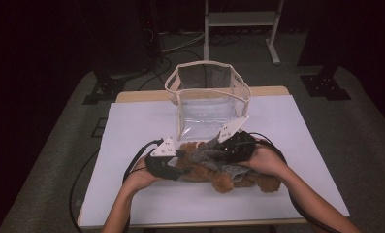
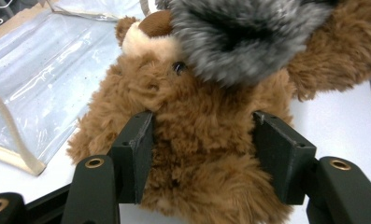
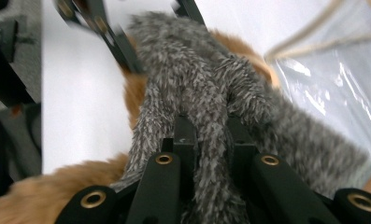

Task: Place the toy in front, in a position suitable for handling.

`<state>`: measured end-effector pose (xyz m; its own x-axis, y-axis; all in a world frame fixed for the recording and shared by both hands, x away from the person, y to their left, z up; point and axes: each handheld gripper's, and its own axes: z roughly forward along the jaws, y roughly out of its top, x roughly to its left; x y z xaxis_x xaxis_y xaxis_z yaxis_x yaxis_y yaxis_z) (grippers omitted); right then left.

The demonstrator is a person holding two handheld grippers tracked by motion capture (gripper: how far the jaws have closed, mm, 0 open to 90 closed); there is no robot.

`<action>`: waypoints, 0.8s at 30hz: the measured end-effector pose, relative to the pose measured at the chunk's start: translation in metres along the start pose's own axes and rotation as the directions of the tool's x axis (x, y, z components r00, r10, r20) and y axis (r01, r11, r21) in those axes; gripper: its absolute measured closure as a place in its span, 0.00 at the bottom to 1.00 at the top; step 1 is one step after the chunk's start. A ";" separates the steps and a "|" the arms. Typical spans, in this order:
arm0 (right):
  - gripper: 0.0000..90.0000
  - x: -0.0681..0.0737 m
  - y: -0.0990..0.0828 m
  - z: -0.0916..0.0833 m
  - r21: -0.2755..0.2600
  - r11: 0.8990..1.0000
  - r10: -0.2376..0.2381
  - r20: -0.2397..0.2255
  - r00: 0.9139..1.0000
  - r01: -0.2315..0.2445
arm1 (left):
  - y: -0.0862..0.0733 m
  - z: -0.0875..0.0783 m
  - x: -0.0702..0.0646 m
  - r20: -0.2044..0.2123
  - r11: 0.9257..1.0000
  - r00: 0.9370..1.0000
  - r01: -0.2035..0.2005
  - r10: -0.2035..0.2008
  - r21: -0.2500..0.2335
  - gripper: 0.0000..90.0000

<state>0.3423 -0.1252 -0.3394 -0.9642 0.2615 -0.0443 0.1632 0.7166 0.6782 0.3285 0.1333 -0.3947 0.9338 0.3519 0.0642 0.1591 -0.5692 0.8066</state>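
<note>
1. Where the white table top [image 1: 132,194] carries the work, lying there: a brown plush teddy bear [image 1: 219,177], long axis running left to right across the near half, head end toward the left.
2. At the left end: left gripper [image 1: 173,162] straddling the bear, black jaws about half apart, one pad [image 2: 136,156] sunk in the fur on one flank, the other pad [image 2: 279,161] against the opposite flank; pressing lightly as far as can be told, bear's body [image 2: 202,140] right between them.
3. Draped over the bear's head and upper body: a grey shaggy fur cloth [image 1: 214,155], reaching toward the right end.
4. At the right end: right gripper [image 1: 236,145] pinched almost fully closed on a fold of that grey cloth [image 3: 206,121], cloth running away from the jaws toward the left gripper.
5. Beyond both, farther up the table: a clear plastic bag with cream trim [image 1: 207,97], standing open, just beside the bear's head [image 2: 150,42].
6. Judged from this: cloth nearer the right hand, bear nearer the left; pulling rightward along the bear's long axis likely to strip the cloth while the left holds the bear down.
</note>
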 end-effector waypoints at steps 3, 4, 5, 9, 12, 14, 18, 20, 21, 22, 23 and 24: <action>0.87 0.003 0.008 0.004 0.000 1.000 -0.023 -0.012 1.000 0.023 | 0.000 0.000 0.001 -0.011 1.000 1.000 -0.005 0.005 -0.006 0.45; 0.87 0.003 0.008 0.006 0.009 1.000 -0.030 -0.014 0.999 0.030 | -0.001 -0.001 0.002 -0.014 1.000 1.000 -0.001 0.001 -0.010 0.45; 0.87 0.003 0.006 0.008 0.016 1.000 -0.026 -0.018 0.999 0.026 | -0.001 -0.001 0.002 -0.015 1.000 1.000 0.001 -0.002 -0.014 0.45; 0.87 0.002 -0.009 0.005 0.046 0.999 -0.022 -0.012 1.000 0.023 | -0.003 -0.003 0.003 0.006 1.000 1.000 0.010 -0.010 -0.011 0.43; 0.87 0.003 -0.014 -0.003 0.037 0.999 -0.004 -0.007 1.000 0.004 | -0.003 -0.002 0.002 0.011 1.000 1.000 0.008 -0.008 -0.008 0.43; 0.87 0.002 -0.009 -0.008 0.021 1.000 -0.012 0.004 1.000 0.012 | -0.003 -0.001 0.002 0.010 1.000 1.000 0.008 -0.008 -0.007 0.43; 0.87 -0.002 0.010 -0.008 -0.023 0.999 -0.024 0.015 1.000 0.024 | -0.004 -0.002 0.002 0.015 1.000 1.000 0.008 -0.007 -0.007 0.43; 0.87 -0.005 0.016 0.000 -0.017 0.999 -0.027 0.016 1.000 0.027 | -0.005 -0.003 0.002 0.012 1.000 1.000 0.010 -0.010 -0.009 0.43; 0.87 -0.006 0.018 0.004 -0.011 1.000 -0.022 0.006 1.000 0.022 | -0.005 -0.004 0.004 0.012 1.000 1.000 0.010 -0.010 -0.008 0.43; 0.87 -0.007 0.018 0.007 -0.006 1.000 -0.020 0.001 1.000 0.020 | -0.006 -0.006 0.004 0.009 1.000 1.000 0.015 -0.015 -0.010 0.43; 0.87 -0.007 0.017 0.009 -0.006 1.000 -0.021 -0.004 1.000 0.021 | -0.007 -0.007 0.006 0.008 1.000 1.000 0.019 -0.019 -0.011 0.43; 0.87 -0.008 0.015 0.009 -0.008 1.000 -0.020 -0.008 1.000 0.020 | -0.008 -0.009 0.007 0.005 1.000 1.000 0.025 -0.025 -0.012 0.44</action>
<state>0.3546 -0.1113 -0.3357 -0.9689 0.2421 -0.0516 0.1426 0.7162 0.6832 0.3307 0.1466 -0.3953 0.9313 0.3619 0.0412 0.1782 -0.5515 0.8149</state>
